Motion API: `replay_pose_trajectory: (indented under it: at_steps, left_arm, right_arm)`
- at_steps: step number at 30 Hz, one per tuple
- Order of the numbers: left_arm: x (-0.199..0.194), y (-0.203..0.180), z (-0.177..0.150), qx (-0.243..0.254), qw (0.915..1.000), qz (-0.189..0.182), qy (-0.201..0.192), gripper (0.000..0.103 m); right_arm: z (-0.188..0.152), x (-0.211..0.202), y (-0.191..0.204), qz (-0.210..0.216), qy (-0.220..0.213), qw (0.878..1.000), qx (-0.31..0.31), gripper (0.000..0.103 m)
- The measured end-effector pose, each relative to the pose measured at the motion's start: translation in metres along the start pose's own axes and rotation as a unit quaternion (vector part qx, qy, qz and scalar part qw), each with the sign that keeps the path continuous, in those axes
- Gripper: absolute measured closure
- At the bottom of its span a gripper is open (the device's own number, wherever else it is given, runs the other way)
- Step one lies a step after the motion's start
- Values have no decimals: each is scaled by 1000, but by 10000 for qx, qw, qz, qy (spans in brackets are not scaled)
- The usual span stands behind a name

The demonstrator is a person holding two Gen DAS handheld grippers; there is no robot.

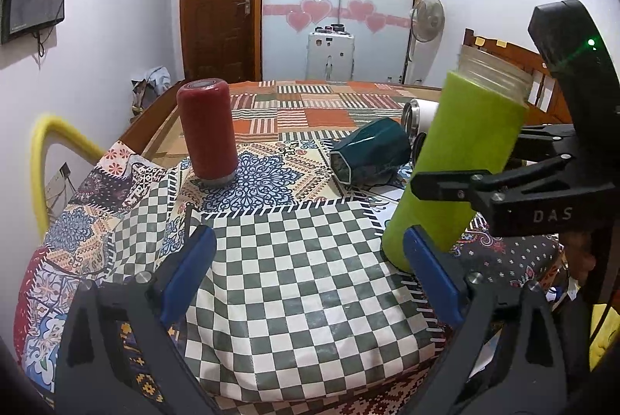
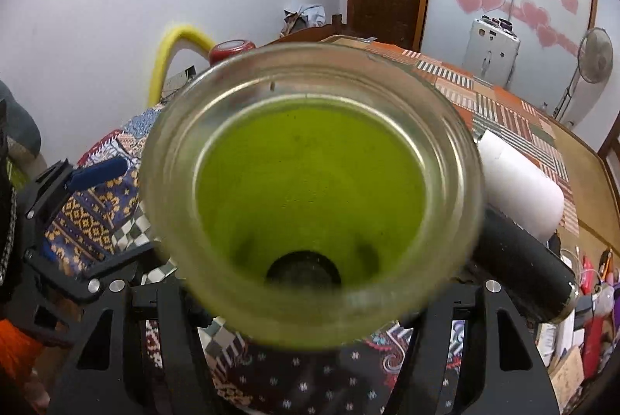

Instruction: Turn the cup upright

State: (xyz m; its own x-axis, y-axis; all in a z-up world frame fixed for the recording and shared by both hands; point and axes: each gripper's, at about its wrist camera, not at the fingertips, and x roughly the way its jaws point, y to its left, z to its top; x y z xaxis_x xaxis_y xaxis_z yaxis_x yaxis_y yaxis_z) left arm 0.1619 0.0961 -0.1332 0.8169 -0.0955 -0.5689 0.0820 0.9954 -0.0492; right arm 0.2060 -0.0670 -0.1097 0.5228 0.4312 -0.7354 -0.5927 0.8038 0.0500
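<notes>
A lime-green cup (image 1: 461, 159) with a clear threaded rim leans to the right, mouth up, its base touching the patterned bed cover. My right gripper (image 1: 434, 182) is shut on its middle. In the right wrist view the cup's open mouth (image 2: 310, 190) fills the frame and hides the fingertips. My left gripper (image 1: 310, 267) is open and empty, low over the checkered cloth, its right blue pad close to the cup's base. A red cup (image 1: 207, 132) stands upside down at the left. A dark teal cup (image 1: 368, 153) lies on its side in the middle.
A white cup (image 2: 519, 190) and a black cup (image 2: 523, 267) lie on their sides to the right of the green cup. The bed's wooden headboard (image 1: 503, 54) is at the right. A yellow padded bar (image 1: 42, 159) stands at the left edge.
</notes>
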Motion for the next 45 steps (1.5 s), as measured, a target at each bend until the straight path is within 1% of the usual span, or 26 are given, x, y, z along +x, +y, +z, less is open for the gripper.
replay_pose_trajectory:
  at_steps: [7, 11, 13, 16, 18, 23, 27, 29, 31, 33, 35, 38, 41, 43, 44, 45]
  left_arm:
    - [3, 5, -2, -41, 10000, 57, 30, 5]
    - [-1, 5, -1, -55, 9999, 99, -9, 5]
    - [-6, 4, 0, -41, 9999, 125, -66, 5]
    - [-19, -2, 4, -22, 9996, 150, -222, 5]
    - [-33, -7, 7, -8, 9991, 164, -384, 5]
    - [-80, -26, 17, 64, 9947, 233, -998, 5]
    - [-123, -45, 21, 81, 9869, 303, -1580, 5]
    - [-139, -54, 23, 72, 9837, 335, -1766, 5]
    - [-153, -62, 24, 60, 9810, 316, -1911, 5]
    - [-169, -70, 23, 71, 9779, 309, -2065, 5]
    - [-183, -79, 21, 109, 9751, 304, -2194, 5]
    - [-200, -89, 19, 99, 9722, 224, -2329, 5]
    - [-213, -97, 15, 107, 9695, 239, -2436, 3]
    - [-219, -101, 13, 113, 9683, 273, -2481, 1]
    - [-222, -102, 12, 115, 9682, 288, -2483, 1]
    - [-223, -103, 11, 121, 9683, 292, -2478, 0]
  right_arm:
    - [0, 9, 2, 51, -21, 10000, 0, 41]
    - [-1, 8, -2, 194, 30, 9997, 143, 40]
    - [-4, 2, -1, 180, -1, 9997, 165, 39]
    - [-8, -15, 1, 109, -182, 9996, 179, 38]
    - [-11, -31, 0, 47, -375, 9990, 237, 38]
    - [-21, -89, 5, -192, -1106, 9928, 408, 38]
    - [-33, -139, 18, -480, -1779, 9819, 443, 38]
    - [-41, -162, 27, -613, -2090, 9749, 467, 37]
    - [-46, -181, 32, -696, -2353, 9681, 498, 37]
    - [-48, -195, 34, -757, -2561, 9622, 533, 33]
    - [-56, -210, 38, -814, -2781, 9554, 562, 32]
    - [-61, -219, 38, -863, -2994, 9484, 584, 32]
    - [-67, -226, 39, -851, -3138, 9434, 651, 31]
    - [-71, -229, 39, -918, -3220, 9399, 674, 23]
    - [-73, -231, 40, -963, -3266, 9378, 683, 17]
    - [-75, -231, 41, -1013, -3302, 9359, 691, 17]
